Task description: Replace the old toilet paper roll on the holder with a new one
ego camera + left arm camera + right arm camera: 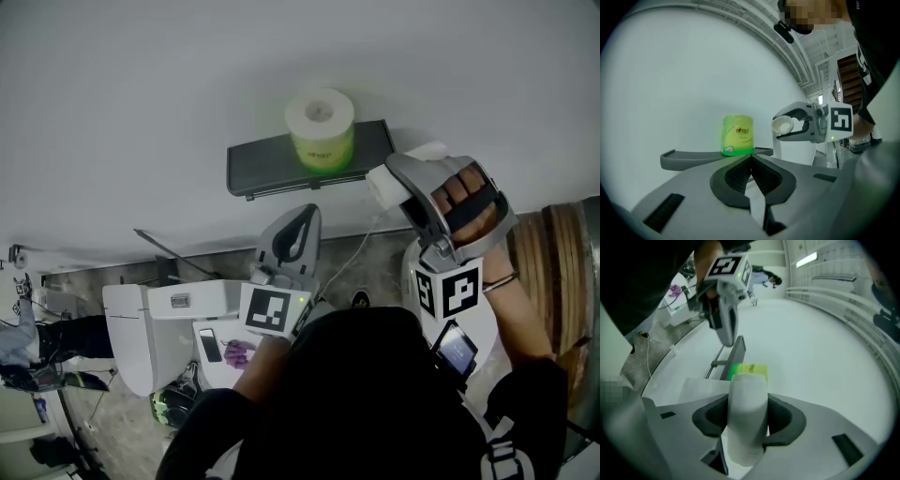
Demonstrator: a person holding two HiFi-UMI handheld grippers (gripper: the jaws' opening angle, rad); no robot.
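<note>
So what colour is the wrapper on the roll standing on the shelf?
Bright green wrapper; the left gripper view shows it best.

The head view looks steeply down from above the person onto the wall shelf (272,171), the left gripper (304,216) and the right gripper (388,180). The left gripper view faces level along its closed jaws, close to the shelf's front edge. The right gripper view looks from the shelf's right end along it, with a white roll (748,418) in its jaws blocking the centre. All three views share the shelf and its green-wrapped roll (321,131).
</note>
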